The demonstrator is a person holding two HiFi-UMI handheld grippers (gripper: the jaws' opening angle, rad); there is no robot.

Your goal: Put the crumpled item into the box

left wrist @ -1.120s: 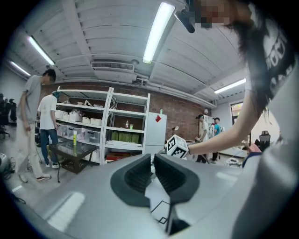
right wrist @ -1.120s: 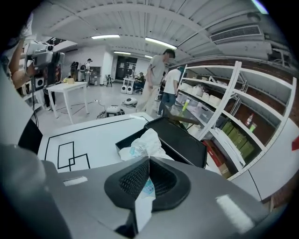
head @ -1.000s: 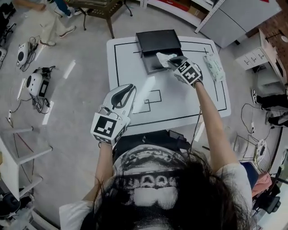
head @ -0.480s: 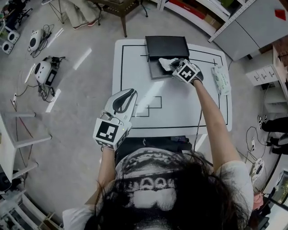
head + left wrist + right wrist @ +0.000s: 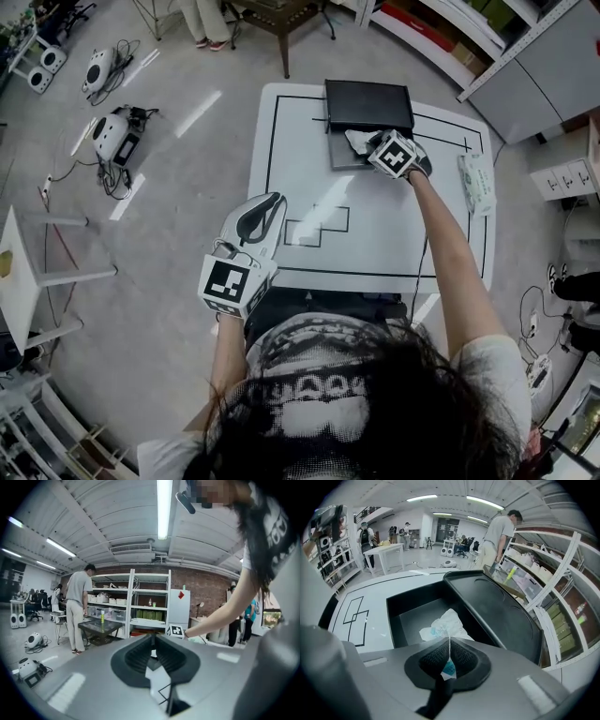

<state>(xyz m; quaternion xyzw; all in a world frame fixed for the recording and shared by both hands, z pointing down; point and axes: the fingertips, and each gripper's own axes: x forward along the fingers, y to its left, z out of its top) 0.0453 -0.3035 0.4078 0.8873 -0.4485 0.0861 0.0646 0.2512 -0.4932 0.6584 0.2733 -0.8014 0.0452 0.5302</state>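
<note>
Two jaws of the right gripper [image 5: 449, 645] are pinched tight on a thin tail of the wad [image 5: 443, 626], crumpled white paper with blue print, whose bulk sticks out just ahead of the tips along the jaw line. Directly beyond and below it lies the open black box [image 5: 396, 616], so the wad sits over the box's hollow, though whether it touches the floor cannot be told, and the open lid [image 5: 501, 611] lies further ahead to the right. Left gripper [image 5: 265, 204] hangs well back from the box, jaws pressed together on nothing, so the right one is nearer.
</note>
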